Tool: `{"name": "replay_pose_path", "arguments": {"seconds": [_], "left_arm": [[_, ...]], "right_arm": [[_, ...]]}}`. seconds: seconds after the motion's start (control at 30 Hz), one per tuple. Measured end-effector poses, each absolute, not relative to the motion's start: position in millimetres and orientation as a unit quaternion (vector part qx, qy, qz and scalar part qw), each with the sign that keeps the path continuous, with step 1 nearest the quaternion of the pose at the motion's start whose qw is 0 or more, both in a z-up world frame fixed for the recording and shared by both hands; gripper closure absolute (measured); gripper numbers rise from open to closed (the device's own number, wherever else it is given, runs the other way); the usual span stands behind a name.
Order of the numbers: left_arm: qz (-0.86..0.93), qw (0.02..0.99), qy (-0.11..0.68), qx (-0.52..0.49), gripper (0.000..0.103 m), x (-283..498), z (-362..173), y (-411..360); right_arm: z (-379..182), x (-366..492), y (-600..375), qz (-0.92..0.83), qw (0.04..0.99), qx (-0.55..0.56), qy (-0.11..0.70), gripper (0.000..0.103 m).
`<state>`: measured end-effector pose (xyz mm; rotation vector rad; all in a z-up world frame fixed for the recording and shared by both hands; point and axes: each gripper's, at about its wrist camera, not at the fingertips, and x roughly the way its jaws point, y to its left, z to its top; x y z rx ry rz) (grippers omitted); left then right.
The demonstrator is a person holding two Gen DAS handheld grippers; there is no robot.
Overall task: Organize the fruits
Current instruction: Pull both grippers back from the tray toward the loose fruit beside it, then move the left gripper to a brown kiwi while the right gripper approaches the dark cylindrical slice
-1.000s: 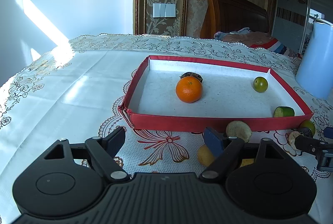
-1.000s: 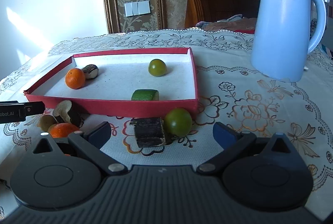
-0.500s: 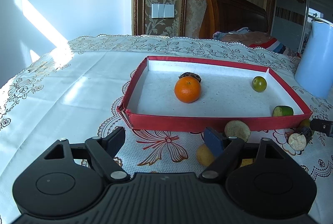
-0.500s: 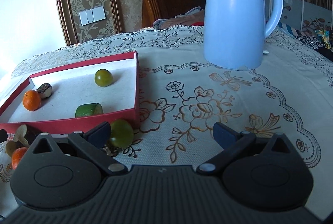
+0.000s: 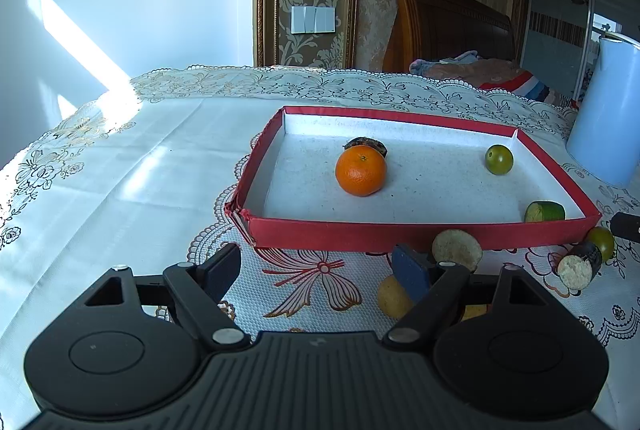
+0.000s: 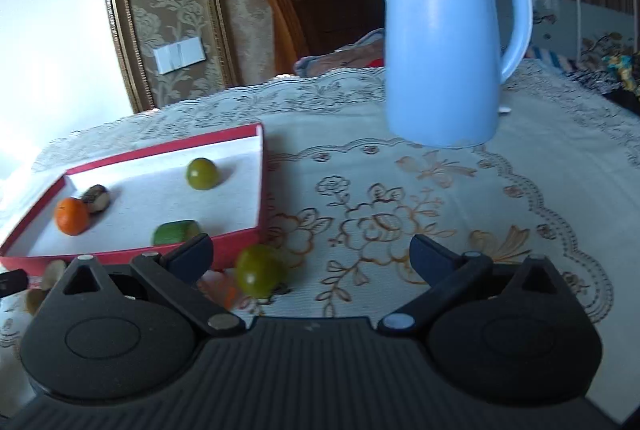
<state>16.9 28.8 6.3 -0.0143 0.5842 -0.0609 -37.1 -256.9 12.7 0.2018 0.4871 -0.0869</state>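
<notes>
The red tray (image 5: 420, 236) sits on the lace tablecloth (image 5: 120, 182) and serves as the landmark. Inside it, an orange (image 5: 361, 170) lies near the middle with a dark brown fruit (image 5: 370, 144) touching it on the far side; a round green fruit (image 5: 499, 159) rests near the tray's far right corner, and a cut green piece (image 5: 545, 212) lies against the near wall at the right. Just outside the near wall lie a pale cut slice (image 5: 456, 250), a yellow fruit (image 5: 394, 296), a dark piece with a pale cut face (image 5: 578, 266) and another green fruit (image 6: 259, 271). A blue kettle (image 6: 444, 42) stands well right of the tray. The left gripper (image 5: 316, 270) hangs before the near wall, jaws spread, nothing between them. The right gripper (image 6: 310, 256) is beside the tray's near right corner, jaws apart and empty
</notes>
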Motion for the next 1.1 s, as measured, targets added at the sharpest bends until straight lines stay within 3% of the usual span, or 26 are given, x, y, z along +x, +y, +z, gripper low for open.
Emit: {"name": "replay_pose_path", "arguments": {"seconds": [0.3,0.4,0.63,0.9,1.1], "left_arm": [[-0.031,0.957,0.288,-0.007,0.020,17.2,6.4,29.3],[-0.031,0.957,0.288,-0.007,0.020,17.5,6.5,29.3],[-0.032,0.957,0.288,-0.007,0.020,17.6,6.5,29.8],[-0.037,0.959,0.280,-0.008,0.020,14.2,7.3,31.8],[-0.045,0.961,0.268,0.049,0.020,8.9,3.7,13.1]], "right_arm": [[10.4,-46.6,-197.9,0.044,0.971,-0.028,0.234,0.000],[8.4,-46.8,-186.5,0.056,0.968,-0.057,0.238,0.005],[4.8,-38.2,-186.3,0.074,0.960,-0.048,0.267,0.013],[2.3,-29.1,-170.3,0.087,0.952,-0.085,0.280,0.014],[1.5,-29.2,-167.6,0.080,0.952,-0.094,0.281,0.028]]}}
